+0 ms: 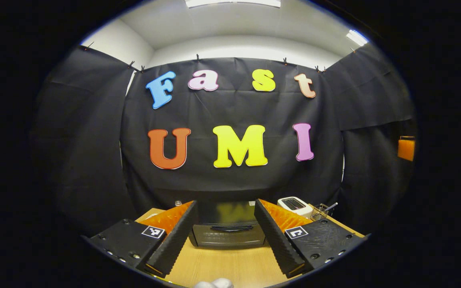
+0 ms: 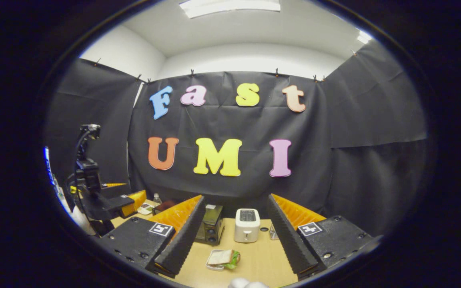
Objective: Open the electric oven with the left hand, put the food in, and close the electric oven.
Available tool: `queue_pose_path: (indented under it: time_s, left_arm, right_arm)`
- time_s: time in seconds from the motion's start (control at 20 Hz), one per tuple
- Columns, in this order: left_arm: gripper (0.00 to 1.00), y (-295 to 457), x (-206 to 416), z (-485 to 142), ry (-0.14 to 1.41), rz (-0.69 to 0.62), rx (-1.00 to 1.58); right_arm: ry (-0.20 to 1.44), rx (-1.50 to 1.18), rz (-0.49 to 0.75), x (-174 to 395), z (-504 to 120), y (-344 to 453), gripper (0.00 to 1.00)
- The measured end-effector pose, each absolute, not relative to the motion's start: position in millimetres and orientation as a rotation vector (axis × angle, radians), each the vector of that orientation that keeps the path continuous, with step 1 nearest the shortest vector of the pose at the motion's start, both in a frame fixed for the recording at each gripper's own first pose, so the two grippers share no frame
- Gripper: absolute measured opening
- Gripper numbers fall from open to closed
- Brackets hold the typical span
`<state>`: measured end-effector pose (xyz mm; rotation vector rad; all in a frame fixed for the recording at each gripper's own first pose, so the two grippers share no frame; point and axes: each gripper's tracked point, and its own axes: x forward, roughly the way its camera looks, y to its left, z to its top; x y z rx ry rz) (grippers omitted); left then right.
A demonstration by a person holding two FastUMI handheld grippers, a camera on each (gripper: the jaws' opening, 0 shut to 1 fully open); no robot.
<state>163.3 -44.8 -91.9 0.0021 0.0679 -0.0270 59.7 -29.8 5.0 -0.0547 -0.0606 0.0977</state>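
Observation:
A small dark electric oven (image 1: 228,229) stands on the wooden table (image 1: 222,266) straight ahead in the left gripper view, its door shut and its handle across the front. My left gripper (image 1: 224,224) is open, held short of the oven with nothing between its fingers. In the right gripper view the oven (image 2: 210,225) stands left of centre, and a sandwich on a small tray (image 2: 222,258) lies on the table in front of it. My right gripper (image 2: 234,232) is open above the table, behind the sandwich. The left gripper (image 2: 112,204) appears at the far left there.
A white toaster (image 2: 247,225) stands right of the oven, also seen as the toaster (image 1: 295,206). A wire rack with a utensil (image 1: 321,211) sits at the back right. A small bottle (image 2: 157,199) and other items stand at the back left.

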Motion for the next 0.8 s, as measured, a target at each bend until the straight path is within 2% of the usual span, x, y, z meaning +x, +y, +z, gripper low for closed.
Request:
queue_pose_path:
  time_s: [0.2, 0.25, 0.3, 0.35, 0.4, 0.45, 0.5, 0.55, 0.6, 0.65, 0.8]
  left_arm:
    - [0.94, -64.2, 231.1, -151.2, 0.145, -0.039, -0.01]
    - [0.94, -65.3, 246.7, -169.5, 0.173, -0.034, -0.008]
    - [0.94, -67.2, 261.2, -189.2, 0.209, -0.032, -0.002]
    - [0.94, -67.6, 272.5, -206.5, 0.235, -0.024, 0.002]
    - [0.95, -66.0, 283.6, -222.3, 0.263, -0.018, 0.01]
    - [0.95, -63.3, 293.0, -237.4, 0.295, -0.009, 0.014]
    - [0.86, -62.2, 298.1, -249.9, 0.323, -0.003, 0.011]
    - [0.95, -60.3, 304.5, -260.0, 0.34, 0.002, 0.013]
    - [0.95, -57.2, 308.8, -270.4, 0.363, 0.008, 0.018]
    - [0.95, -54.0, 309.8, -282.6, 0.396, 0.013, 0.017]
    - [1.0, -51.4, 313.1, -287.7, 0.416, 0.013, 0.01]
  right_arm:
    - [-0.047, -0.079, 0.09, 88.5, -0.8, -50.0, 0.99]
    - [-0.03, -0.086, 0.084, 96.0, -5.9, -55.8, 0.91]
    - [-0.016, -0.092, 0.084, 102.3, -10.9, -58.6, 0.91]
    - [-0.009, -0.095, 0.078, 107.8, -13.1, -62.8, 0.99]
    - [-0.002, -0.1, 0.081, 112.0, -16.2, -65.4, 0.99]
    - [0.009, -0.104, 0.079, 115.9, -20.1, -67.8, 0.91]
    - [0.021, -0.106, 0.077, 120.7, -25.0, -69.8, 0.91]
    - [0.03, -0.102, 0.082, 123.7, -28.1, -70.3, 0.91]
    - [0.037, -0.098, 0.082, 126.0, -31.0, -70.9, 0.91]
    - [0.043, -0.095, 0.081, 128.3, -33.0, -72.7, 0.99]
    - [0.053, -0.083, 0.075, 132.2, -38.5, -74.9, 0.99]
